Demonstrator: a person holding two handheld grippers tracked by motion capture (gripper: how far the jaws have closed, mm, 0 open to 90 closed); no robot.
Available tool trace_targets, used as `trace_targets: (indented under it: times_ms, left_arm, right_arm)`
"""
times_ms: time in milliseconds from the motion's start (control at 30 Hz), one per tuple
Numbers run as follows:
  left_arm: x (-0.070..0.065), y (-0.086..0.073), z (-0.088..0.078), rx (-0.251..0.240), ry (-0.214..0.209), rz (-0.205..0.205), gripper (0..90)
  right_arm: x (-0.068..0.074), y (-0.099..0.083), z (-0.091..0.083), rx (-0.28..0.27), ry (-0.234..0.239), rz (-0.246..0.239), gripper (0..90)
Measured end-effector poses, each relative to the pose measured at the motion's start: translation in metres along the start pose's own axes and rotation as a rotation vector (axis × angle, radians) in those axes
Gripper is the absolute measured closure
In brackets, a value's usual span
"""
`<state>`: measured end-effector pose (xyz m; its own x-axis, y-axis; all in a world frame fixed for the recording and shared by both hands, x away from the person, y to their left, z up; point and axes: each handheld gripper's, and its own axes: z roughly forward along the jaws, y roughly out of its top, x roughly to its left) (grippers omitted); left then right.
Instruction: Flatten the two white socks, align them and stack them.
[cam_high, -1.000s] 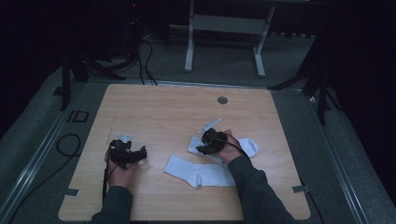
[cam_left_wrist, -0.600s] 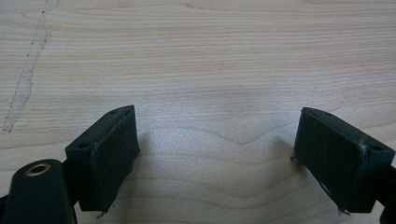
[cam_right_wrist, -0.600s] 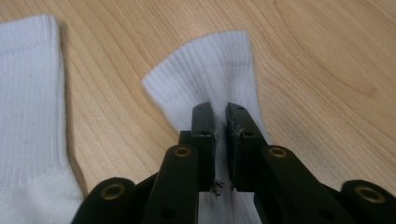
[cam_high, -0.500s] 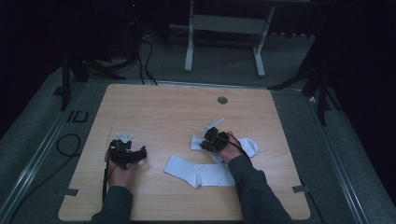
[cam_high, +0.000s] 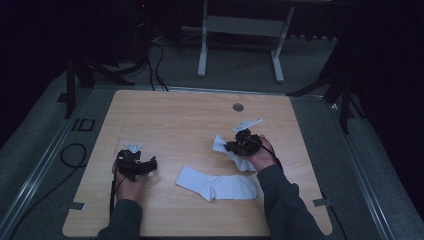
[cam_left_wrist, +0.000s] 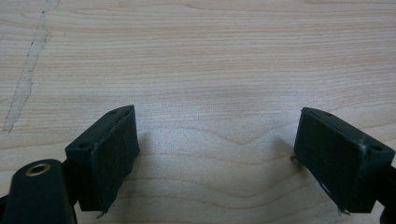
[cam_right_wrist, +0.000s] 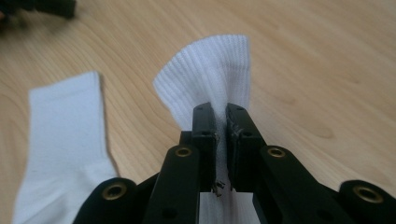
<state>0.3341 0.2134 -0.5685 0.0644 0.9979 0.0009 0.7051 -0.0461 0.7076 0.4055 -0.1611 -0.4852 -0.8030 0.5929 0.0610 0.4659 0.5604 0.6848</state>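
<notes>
The right gripper (cam_high: 235, 146) is clamped on a white ribbed cotton sock (cam_right_wrist: 210, 79); its jaws have just been closing, and in the right gripper view the pads pinch a fold of the knit just below the cuff, which fans out above them. In the high view this sock (cam_high: 221, 145) hangs partly lifted, its far end trailing toward the hand at about four o'clock from table centre. Pinching near the cuff probably lets the rest drape free so it can be carried and laid out.

A second white sock (cam_high: 216, 184) lies flat on the light wooden table (cam_high: 175, 115) at about six o'clock, likely the mate waiting to be paired. Its leg also shows in the right gripper view (cam_right_wrist: 65, 121).

The left gripper (cam_high: 136, 166) rests at about eight o'clock, jaws wide apart over bare wood with nothing between them, seemingly parked until needed.
</notes>
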Motion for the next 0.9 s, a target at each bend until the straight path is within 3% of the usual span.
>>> trace_targets:
  times_ms: [67, 267, 900]
  left_arm:
    - [0.000, 0.000, 0.000, -0.002, 0.001, -0.001, 13.6]
    - [0.000, 0.000, 0.000, -0.003, 0.000, -0.001, 13.6]
    - [0.000, 0.000, 0.000, 0.002, 0.000, 0.003, 13.6]
  right_arm:
    - [0.001, 0.001, -0.010, -0.022, 0.011, 0.008, 82.8]
    - [0.012, 0.008, -0.041, -0.093, 0.013, -0.034, 82.7]
    - [0.021, 0.019, -0.097, -0.215, -0.007, -0.116, 82.6]
